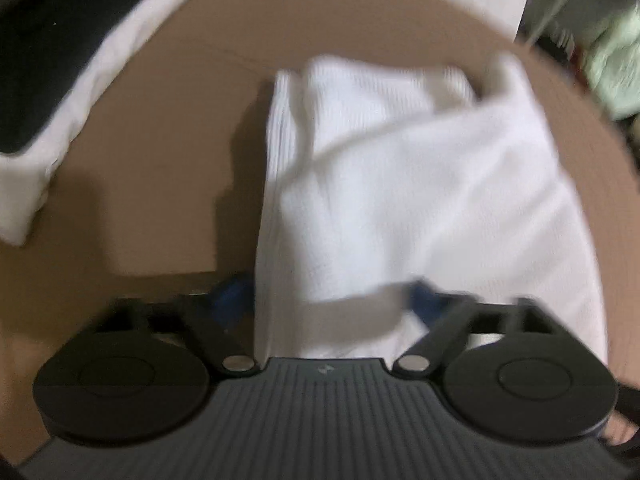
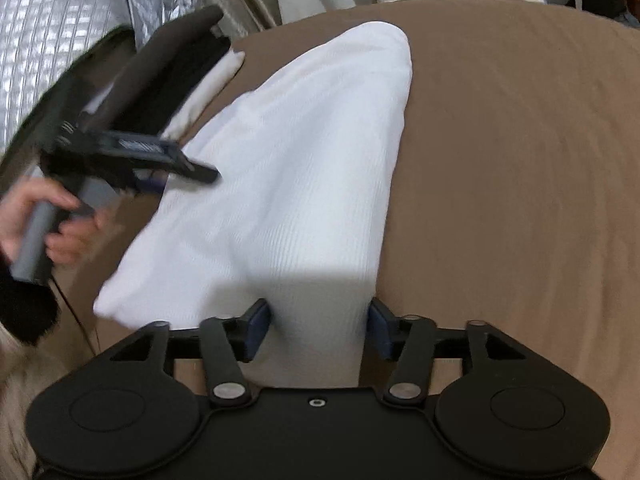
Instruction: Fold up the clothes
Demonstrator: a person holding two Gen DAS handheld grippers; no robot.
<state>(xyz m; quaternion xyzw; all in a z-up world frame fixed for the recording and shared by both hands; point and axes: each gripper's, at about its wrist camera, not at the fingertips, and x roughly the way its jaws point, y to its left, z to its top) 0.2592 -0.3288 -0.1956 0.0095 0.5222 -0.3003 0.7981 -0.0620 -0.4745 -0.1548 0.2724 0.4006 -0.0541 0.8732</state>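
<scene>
White ribbed knit garment [image 2: 288,184], folded into a thick oblong, lies on the brown cloth-covered table [image 2: 520,200], long axis running away from both cams

Left gripper [image 1: 328,300]: jaws part open, blue pads either side of the garment's near end; cloth sits between them but frame's blurred, can't tell if the pads actually press, looks loose. Right gripper [image 2: 320,328]: jaws wide, straddling the near right end of the garment w/ a small gap at each pad, so nothing gripped

Risks, my read:
- left jaws close on the top layer only → fold peels open when lifted, esp. w/ the loose flap at the far end
- the 2 grippers pinching at diff depths → garment twists, edges skew
- right pads sit at the fabric edge; a shallow bite could slip off
- thick stack may bulge out of the jaws & slump

View diffs: right cam shows the whole left tool from outside, plus the person's hand [image 2: 52,220] on its grey handle, and silver quilted stuff [image 2: 48,60] behind. Left cam alone shows the ribbed stacked layers along the garment's left edge, the rumpled far flap, and another folded white-and-black pile [image 1: 52,92] at the left
</scene>
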